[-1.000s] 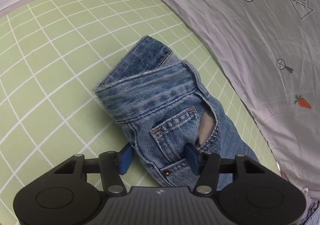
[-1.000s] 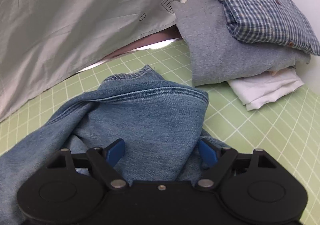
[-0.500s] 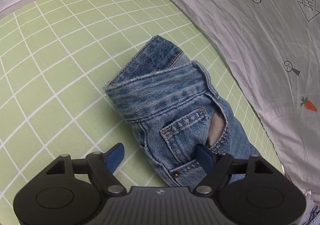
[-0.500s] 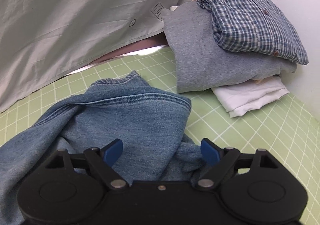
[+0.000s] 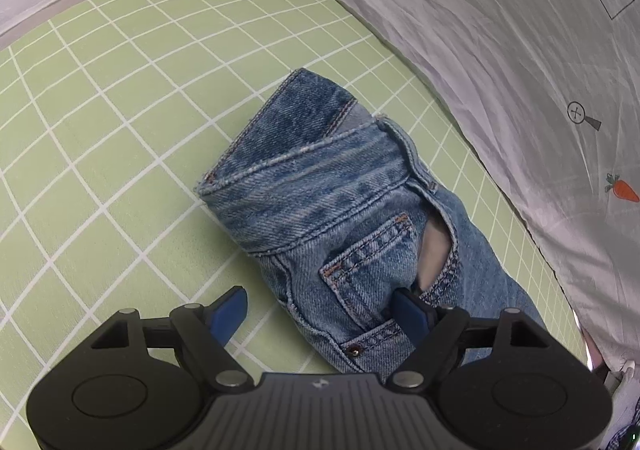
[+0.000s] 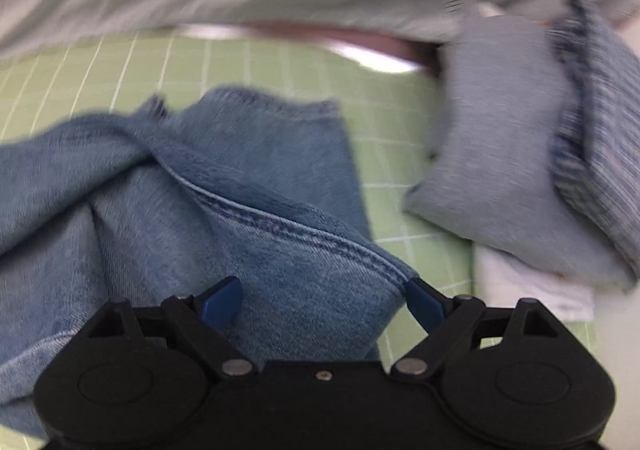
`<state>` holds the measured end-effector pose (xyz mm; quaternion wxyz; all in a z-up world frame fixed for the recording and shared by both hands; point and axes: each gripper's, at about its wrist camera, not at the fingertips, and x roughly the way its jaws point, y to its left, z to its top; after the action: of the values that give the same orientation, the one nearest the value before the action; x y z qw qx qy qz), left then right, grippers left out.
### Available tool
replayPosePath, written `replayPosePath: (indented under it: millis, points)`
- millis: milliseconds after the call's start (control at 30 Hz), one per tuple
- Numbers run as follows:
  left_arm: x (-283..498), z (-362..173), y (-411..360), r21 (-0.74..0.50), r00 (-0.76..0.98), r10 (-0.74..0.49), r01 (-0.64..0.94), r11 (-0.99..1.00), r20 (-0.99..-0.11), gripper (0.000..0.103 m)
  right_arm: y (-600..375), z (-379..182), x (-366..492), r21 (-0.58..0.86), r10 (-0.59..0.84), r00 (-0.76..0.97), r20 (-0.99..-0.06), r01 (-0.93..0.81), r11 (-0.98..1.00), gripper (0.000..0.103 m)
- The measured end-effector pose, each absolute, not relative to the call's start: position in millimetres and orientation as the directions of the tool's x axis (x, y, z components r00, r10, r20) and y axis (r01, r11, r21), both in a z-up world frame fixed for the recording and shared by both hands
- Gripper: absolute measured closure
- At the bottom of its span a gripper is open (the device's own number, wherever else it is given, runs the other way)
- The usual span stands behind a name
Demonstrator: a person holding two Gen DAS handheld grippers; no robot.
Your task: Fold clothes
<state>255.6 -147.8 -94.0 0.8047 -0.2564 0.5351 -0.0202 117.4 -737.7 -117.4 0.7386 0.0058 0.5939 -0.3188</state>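
Jeans of faded blue denim (image 5: 340, 218), half-folded, lie mid-frame on your green gridded counter (image 5: 100, 110). Left claw (image 5: 320, 310) and right claw (image 6: 324, 302) are released; loose layers may slump and unfold.

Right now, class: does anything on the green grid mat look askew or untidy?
Yes. The jeans lie crumpled on the green grid mat: the waistband is twisted over, a pale pocket lining shows, and the legs are bunched unevenly. The folded stack beside them looks neat.
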Motion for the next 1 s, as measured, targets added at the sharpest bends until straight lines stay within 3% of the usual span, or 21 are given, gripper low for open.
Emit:
replayPosePath:
  millis: [167,233,300,433,600,733,800,833,867,900,933,967,1000]
  points:
    - [258.2,-89.9,-150.9,-0.402,0.419,-0.295,-0.194,0.895,-0.859,0.023,-749.5,-119.2,158.8,-0.382,-0.400,-0.003,-0.917,0.305,0.873,0.012]
    - [258.5,-88.2,-152.2,-0.389,0.418,-0.288,-0.179,0.904,-0.861,0.023,-755.3,-118.5,161.1,-0.324,-0.352,-0.001,-0.936,0.390,0.862,0.012]
    - [257.1,-86.6,-153.2,-0.383,0.418,-0.281,-0.182,0.906,-0.864,0.023,-763.0,-122.7,155.6,-0.300,-0.344,-0.013,-0.939,0.520,0.800,0.003]
    - [255.2,-84.6,-155.7,-0.372,0.437,-0.269,-0.169,0.913,-0.858,0.023,-774.4,-125.5,127.0,-0.167,-0.331,0.055,-0.942,0.779,0.605,0.002]
    - [243.8,-81.9,-147.2,-0.416,0.488,-0.274,-0.211,0.885,-0.829,0.023,-733.4,-114.9,86.7,-0.120,-0.500,0.195,-0.844,0.839,0.531,0.005]
    - [237.1,-78.2,-141.8,-0.451,0.523,-0.280,-0.232,0.862,-0.805,0.027,-709.4,-109.0,50.7,-0.001,-0.547,0.293,-0.784,0.881,0.474,0.011]
    - [238.0,-77.0,-143.6,-0.468,0.528,-0.298,-0.221,0.856,-0.795,0.037,-696.6,-108.7,40.8,-0.011,-0.575,0.303,-0.760,0.879,0.477,0.028]
    - [238.5,-75.5,-145.5,-0.473,0.532,-0.308,-0.205,0.857,-0.788,0.047,-691.5,-107.7,38.4,-0.045,-0.597,0.294,-0.747,0.873,0.486,0.037]
    - [239.2,-73.8,-147.5,-0.474,0.536,-0.313,-0.191,0.859,-0.784,0.054,-687.4,-106.4,39.8,-0.081,-0.617,0.284,-0.734,0.865,0.494,0.056]
    - [240.2,-71.7,-149.8,-0.463,0.540,-0.306,-0.182,0.868,-0.784,0.057,-685.6,-104.4,38.3,-0.092,-0.627,0.290,-0.723,0.859,0.503,0.068]
    - [241.2,-69.7,-152.0,-0.452,0.543,-0.298,-0.173,0.875,-0.785,0.066,-684.6,-102.2,34.7,-0.090,-0.632,0.304,-0.712,0.854,0.513,0.076]
    - [241.8,-68.3,-153.4,-0.440,0.545,-0.289,-0.169,0.882,-0.787,0.083,-683.7,-100.1,31.1,-0.089,-0.637,0.318,-0.702,0.848,0.522,0.089]
    - [242.2,-67.0,-153.4,-0.430,0.546,-0.276,-0.175,0.886,-0.791,0.091,-684.3,-97.7,27.2,-0.077,-0.634,0.335,-0.697,0.844,0.531,0.093]
